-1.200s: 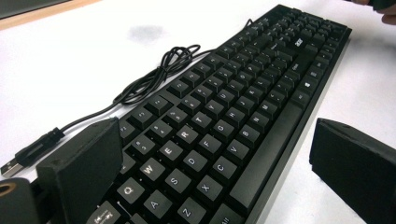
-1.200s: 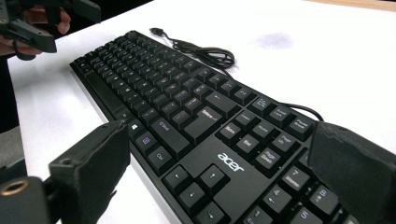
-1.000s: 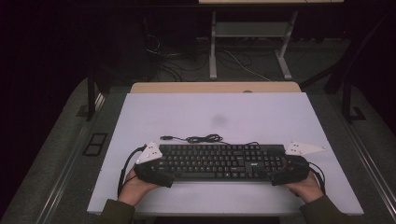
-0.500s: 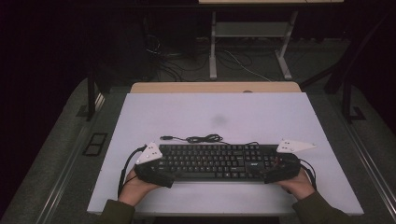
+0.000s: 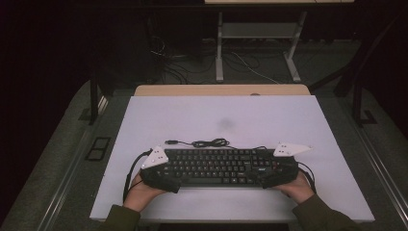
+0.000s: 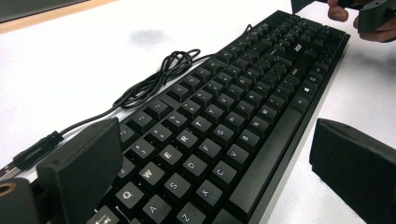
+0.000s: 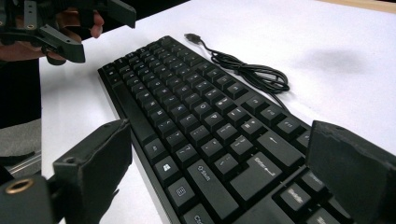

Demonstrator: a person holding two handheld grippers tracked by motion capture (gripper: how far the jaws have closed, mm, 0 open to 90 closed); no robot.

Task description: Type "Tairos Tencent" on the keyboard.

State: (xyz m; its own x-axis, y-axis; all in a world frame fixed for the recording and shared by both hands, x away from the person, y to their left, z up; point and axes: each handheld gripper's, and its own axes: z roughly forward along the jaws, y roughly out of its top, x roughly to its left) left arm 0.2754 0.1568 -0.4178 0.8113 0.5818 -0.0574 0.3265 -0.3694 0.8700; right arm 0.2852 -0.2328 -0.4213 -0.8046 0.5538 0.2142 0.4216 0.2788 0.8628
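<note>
Both forearms reach in low; the left gripper (image 5: 161, 174) and right gripper (image 5: 279, 174) straddle the ends of the black keyboard (image 5: 219, 166), jaws spread, unclenched. It lies near the white table's (image 5: 269, 120) front edge, dark room beyond.

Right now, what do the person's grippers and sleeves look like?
Both the left gripper and right gripper are black with blocky jaws, each topped by a pale grey three-cornered plate and trailing a black cable. The sleeves are olive green.

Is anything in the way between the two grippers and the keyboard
Nothing visible. The left gripper and right gripper each straddle an end of the keyboard with jaws open. Its cable lies behind it on the table, clear of both.
</note>
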